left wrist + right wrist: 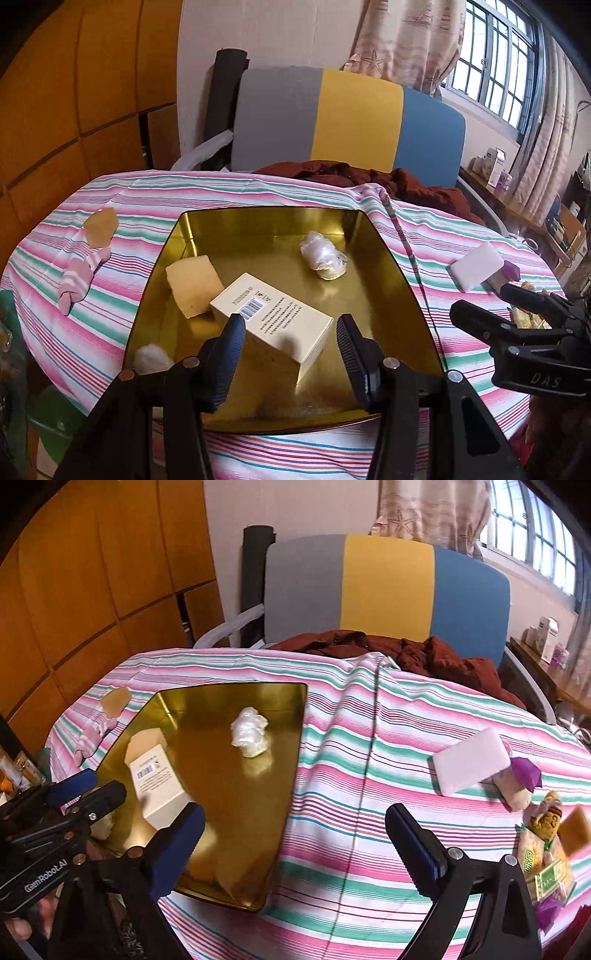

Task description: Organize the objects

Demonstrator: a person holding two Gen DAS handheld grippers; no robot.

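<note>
Box w/ barcode label lies in gold tray on bench, betw. spread left fingers. Right gripper, marked "DAS", spread over cloth; left reads "GenRobot.AI".

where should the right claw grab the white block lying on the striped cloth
Take the white block across its two long edges, near the middle, coming down from above. It lies flat on the striped cloth, so only the sides offer parallel faces. Its right end rests against a purple-wrapped item, so stay away from that end. The right claw is open wide enough, by the look of it.
</note>
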